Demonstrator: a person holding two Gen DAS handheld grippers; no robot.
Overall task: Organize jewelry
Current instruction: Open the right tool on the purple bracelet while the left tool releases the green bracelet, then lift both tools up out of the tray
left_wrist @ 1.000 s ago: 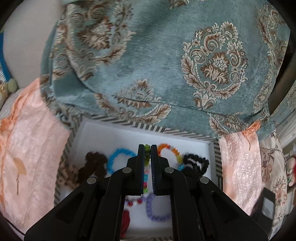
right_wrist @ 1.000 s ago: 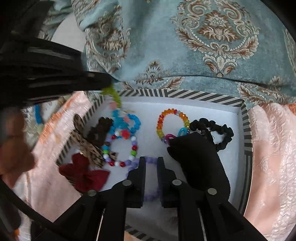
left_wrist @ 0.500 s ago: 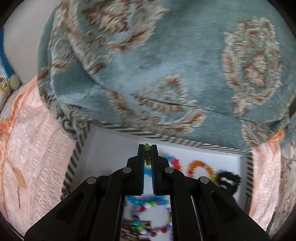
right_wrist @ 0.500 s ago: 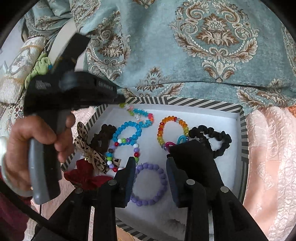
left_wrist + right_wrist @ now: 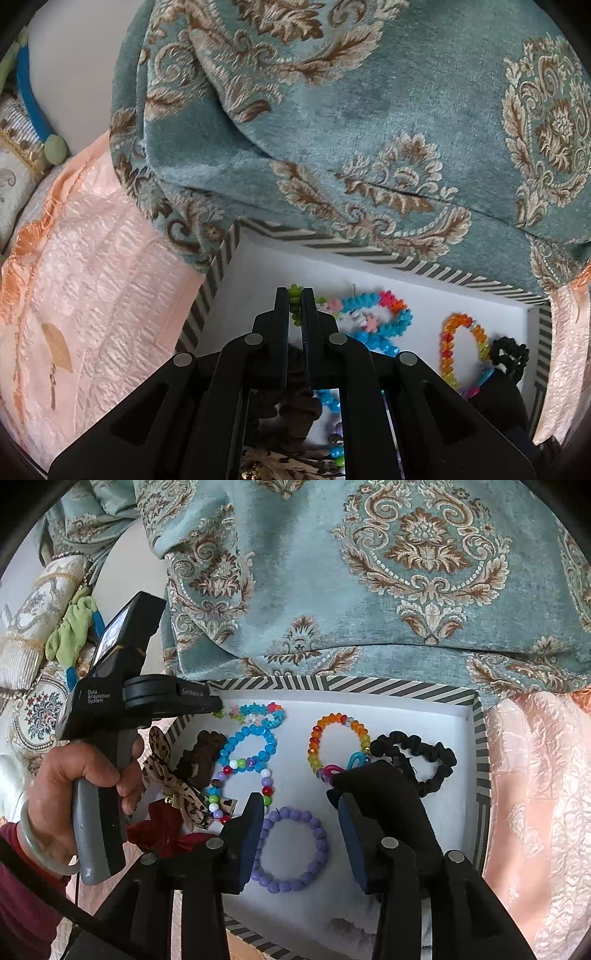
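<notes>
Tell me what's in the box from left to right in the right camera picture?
Red bow → brown scrunchie → blue bead bracelet → purple bead bracelet → orange bead bracelet → black scrunchie.

The tools [image 5: 301, 834] are matt black plastic with dull metal pins. The purple bracelet [image 5: 291, 851] has smooth, satiny beads; the orange bracelet [image 5: 338, 738] has glossy faceted ones. The scrunchie [image 5: 424, 760] is matt black cloth. The box [image 5: 480, 746] looks like striped card, white inside. The blanket [image 5: 369, 590] is soft velvety cloth, and the pink sheet [image 5: 535, 794] is crinkled and slightly shiny.
</notes>
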